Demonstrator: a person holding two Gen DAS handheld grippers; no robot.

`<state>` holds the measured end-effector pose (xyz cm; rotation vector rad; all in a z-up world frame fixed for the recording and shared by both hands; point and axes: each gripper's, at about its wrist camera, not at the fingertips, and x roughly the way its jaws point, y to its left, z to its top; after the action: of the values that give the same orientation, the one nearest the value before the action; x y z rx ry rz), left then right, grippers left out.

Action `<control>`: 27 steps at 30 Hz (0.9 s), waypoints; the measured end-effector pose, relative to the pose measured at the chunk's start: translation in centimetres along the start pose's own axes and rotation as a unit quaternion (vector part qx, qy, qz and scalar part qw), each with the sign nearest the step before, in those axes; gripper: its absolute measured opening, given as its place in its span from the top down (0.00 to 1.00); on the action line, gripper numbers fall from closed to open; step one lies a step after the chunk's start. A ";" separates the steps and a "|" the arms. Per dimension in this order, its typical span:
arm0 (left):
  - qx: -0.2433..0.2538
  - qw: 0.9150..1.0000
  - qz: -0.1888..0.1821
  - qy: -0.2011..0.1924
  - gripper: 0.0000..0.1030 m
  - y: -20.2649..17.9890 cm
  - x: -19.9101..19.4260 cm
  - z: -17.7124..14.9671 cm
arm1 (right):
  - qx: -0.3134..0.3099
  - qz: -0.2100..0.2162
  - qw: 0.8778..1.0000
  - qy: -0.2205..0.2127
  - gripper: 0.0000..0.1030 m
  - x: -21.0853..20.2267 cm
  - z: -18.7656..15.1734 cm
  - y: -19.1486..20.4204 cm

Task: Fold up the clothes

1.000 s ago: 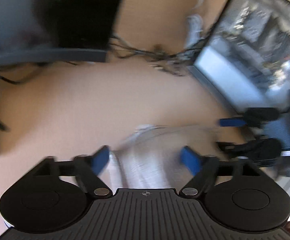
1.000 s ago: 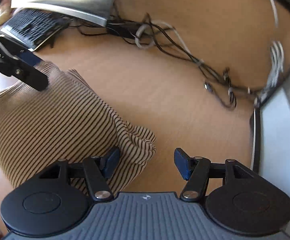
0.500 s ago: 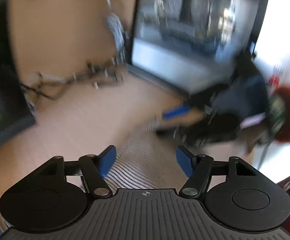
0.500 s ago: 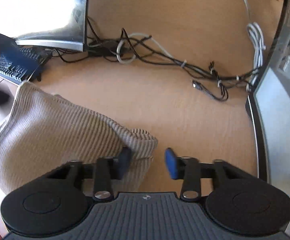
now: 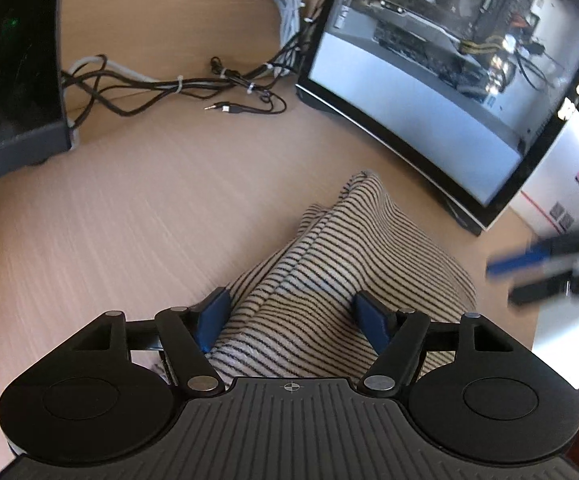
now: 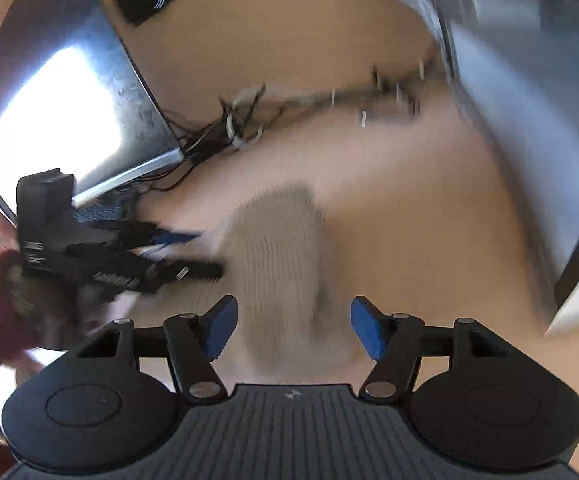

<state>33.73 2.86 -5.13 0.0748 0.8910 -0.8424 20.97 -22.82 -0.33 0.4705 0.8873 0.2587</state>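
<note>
A beige garment with thin dark stripes [image 5: 329, 264] lies bunched on the wooden desk [image 5: 109, 220]. My left gripper [image 5: 292, 318] hovers over its near end. Its jaws are opening, with fabric between the blue pads but not pinched. In the right wrist view the same garment [image 6: 285, 264] is a blurred mound. My right gripper [image 6: 293, 330] straddles it with jaws opening and a gap on each side. The right gripper [image 5: 545, 264] shows blurred at the right edge of the left view. A hand in a red sleeve carries the left gripper [image 6: 129, 256] beside the garment.
A glass-sided computer case [image 5: 449, 80] stands at the back right, right behind the garment. A tangle of cables [image 5: 193, 84] runs along the back of the desk. A dark box [image 5: 9, 60] stands at the left. A monitor [image 6: 89, 112] catches glare.
Both views have swung and rolled. The right jaws narrowed beside the garment's edge, then widened, and now straddle it. The left gripper has come over the striped fabric, jaws slightly narrower than before.
</note>
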 end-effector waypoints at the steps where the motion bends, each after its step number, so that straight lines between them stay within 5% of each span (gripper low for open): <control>1: -0.004 1.000 0.001 -0.002 0.27 0.0 -0.1 -0.1 | 0.021 0.011 1.000 0.012 0.39 0.7 -0.4 -0.2; 4: -0.019 1.000 0.005 -0.008 0.27 0.0 -0.5 -0.6 | 0.053 0.023 0.997 0.043 0.48 2.7 -1.3 -0.2; 13: -0.143 0.989 0.002 -0.032 0.19 0.3 -4.1 -5.1 | -0.002 -0.015 0.999 0.034 0.46 7.5 3.4 0.0; 21: -0.215 0.974 -0.038 -0.069 0.07 -2.4 -4.7 -7.7 | -0.148 -0.049 0.988 0.018 0.37 13.3 7.2 4.3; 24: -0.235 0.966 -0.078 -0.070 0.07 -2.8 -4.8 -7.7 | -0.199 -0.056 0.978 0.012 0.37 13.5 7.4 6.2; 27: -0.228 0.968 -0.069 -0.078 0.07 -3.1 -6.2 -7.4 | -0.240 -0.055 0.969 -0.004 0.37 12.0 7.0 7.6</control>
<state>24.71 7.47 -4.65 -0.4547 0.9277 -0.7421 33.68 -13.31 -0.96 -0.0274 0.8066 0.3583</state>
